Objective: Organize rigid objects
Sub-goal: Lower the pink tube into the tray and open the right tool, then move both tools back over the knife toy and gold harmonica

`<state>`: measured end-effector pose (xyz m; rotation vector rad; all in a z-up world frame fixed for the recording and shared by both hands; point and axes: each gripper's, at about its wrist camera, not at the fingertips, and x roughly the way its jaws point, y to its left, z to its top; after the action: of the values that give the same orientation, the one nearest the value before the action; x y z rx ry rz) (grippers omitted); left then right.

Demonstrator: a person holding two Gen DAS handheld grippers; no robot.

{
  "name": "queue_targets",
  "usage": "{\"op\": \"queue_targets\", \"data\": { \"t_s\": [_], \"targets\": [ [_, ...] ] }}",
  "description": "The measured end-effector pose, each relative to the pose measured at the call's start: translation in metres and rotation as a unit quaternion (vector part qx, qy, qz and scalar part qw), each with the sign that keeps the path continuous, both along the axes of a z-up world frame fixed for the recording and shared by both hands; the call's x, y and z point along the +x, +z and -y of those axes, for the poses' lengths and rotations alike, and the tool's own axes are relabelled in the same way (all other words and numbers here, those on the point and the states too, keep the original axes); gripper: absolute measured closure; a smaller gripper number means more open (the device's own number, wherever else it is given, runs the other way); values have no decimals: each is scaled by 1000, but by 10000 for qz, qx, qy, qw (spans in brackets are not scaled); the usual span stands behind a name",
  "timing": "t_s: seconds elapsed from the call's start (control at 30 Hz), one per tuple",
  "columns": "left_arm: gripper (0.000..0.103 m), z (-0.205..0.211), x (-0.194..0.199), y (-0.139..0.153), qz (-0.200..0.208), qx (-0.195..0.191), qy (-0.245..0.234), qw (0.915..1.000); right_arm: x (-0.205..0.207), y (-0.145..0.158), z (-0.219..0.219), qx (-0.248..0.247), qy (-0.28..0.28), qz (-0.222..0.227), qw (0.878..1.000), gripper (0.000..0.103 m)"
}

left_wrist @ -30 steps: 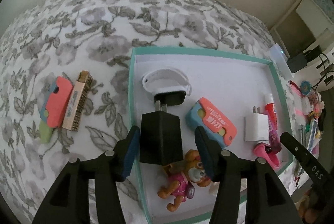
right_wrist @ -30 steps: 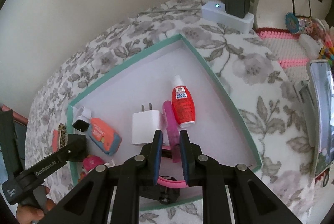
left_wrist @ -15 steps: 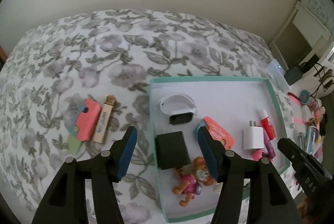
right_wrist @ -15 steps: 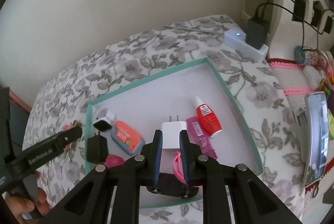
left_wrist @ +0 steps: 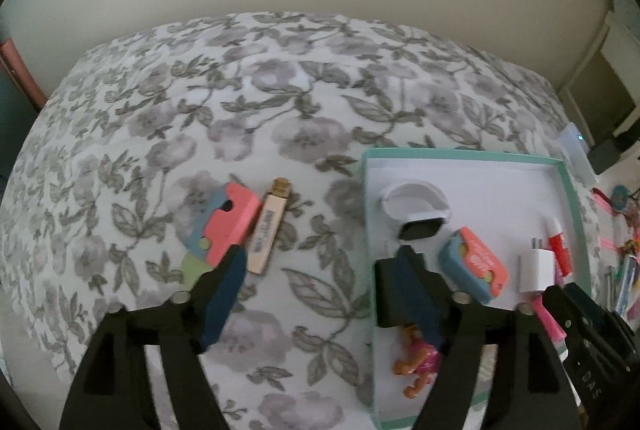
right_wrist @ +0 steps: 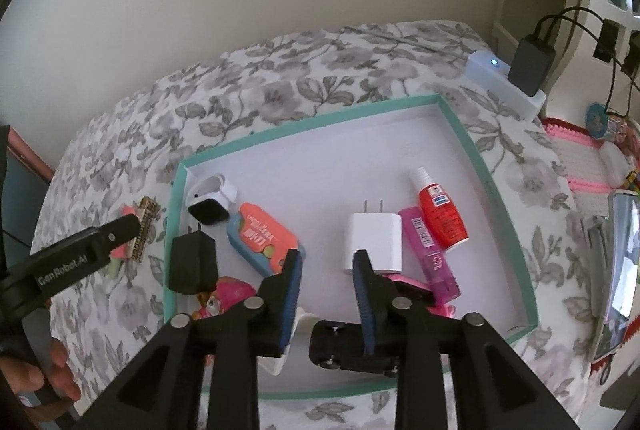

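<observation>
Left tongs [left_wrist: 316,282] opening, nothing between the pads; we see only the floral bedspread [left_wrist: 280,109] in the gap. Their right finger sits in front of the black charger [right_wrist: 192,262], which lies at the left rim of the teal-rimmed tray [right_wrist: 312,121], partly over the edge as far as we can tell.

Right tongs [right_wrist: 326,278] also opening, a narrower gap, nothing clamped. Bare tray floor shows between the pads. Below them in the tray is a black toy car [right_wrist: 352,346], and a pink item just right of the right pad, mostly hidden.

Tray contents, from the right wrist view:
- white smartwatch band [right_wrist: 210,199] in the far-left corner
- coral-and-blue utility knife [right_wrist: 262,238] next to it
- white USB charger [right_wrist: 374,242], prongs pointing away
- pink tube [right_wrist: 430,254] touching the charger's right side
- red-and-white bottle [right_wrist: 440,213] beside the tube
- pup toy figure [left_wrist: 418,362] at the near-left, partly behind the left tongs

Outside the tray, on the bedspread to the left: a second coral-and-blue utility knife [left_wrist: 224,226] and a wooden stamp block [left_wrist: 268,226] just beside it, close but we can't tell if they're touching.

A hand [right_wrist: 36,374] grips the left tongs' handle at lower left.
</observation>
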<state>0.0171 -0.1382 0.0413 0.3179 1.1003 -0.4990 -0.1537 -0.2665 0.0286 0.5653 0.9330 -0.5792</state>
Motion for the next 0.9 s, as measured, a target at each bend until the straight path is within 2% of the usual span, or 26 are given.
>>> {"op": "queue_targets", "data": {
  "t_s": [0.07, 0.13, 0.17, 0.23, 0.4, 0.57, 0.63, 0.67, 0.73, 0.9],
  "targets": [
    [20, -4, 3, -1, 10, 26, 31, 10000, 3, -2, -2, -1, 34, -37, 10000, 54],
    [20, -8, 5, -2, 20, 38, 60, 10000, 5, -5, -3, 27, 66, -75, 9999, 53],
    [20, -10, 7, -1, 38, 45, 82, 9999, 6, -5, -4, 39, 72, -82, 9999, 49],
    [20, -13, 10, -1, 81, 67, 121, 9999, 8, -6, -5, 32, 53, -74, 10000, 36],
    [19, -23, 18, 0, 153, 95, 231, 9996, 13, -6, -7, 11, 37, -62, 10000, 34],
    [18, -36, 28, 0, 172, 86, 360, 9992, 20, -4, -13, -8, 33, 5, 10000, 25],
    [7, -42, 32, -1, 153, 83, 412, 9990, 24, -2, -16, -40, 78, 30, 10000, 23],
    [6, -45, 35, -1, 155, 80, 433, 9989, 25, -2, -17, -38, 85, 39, 9999, 19],
    [5, -51, 39, -1, 170, 85, 466, 9987, 28, -2, -20, -18, 94, 60, 9999, 15],
    [5, -71, 53, 0, 87, -55, 662, 9978, 36, -1, -28, -10, 144, 118, 9998, 13]
  ]
}}
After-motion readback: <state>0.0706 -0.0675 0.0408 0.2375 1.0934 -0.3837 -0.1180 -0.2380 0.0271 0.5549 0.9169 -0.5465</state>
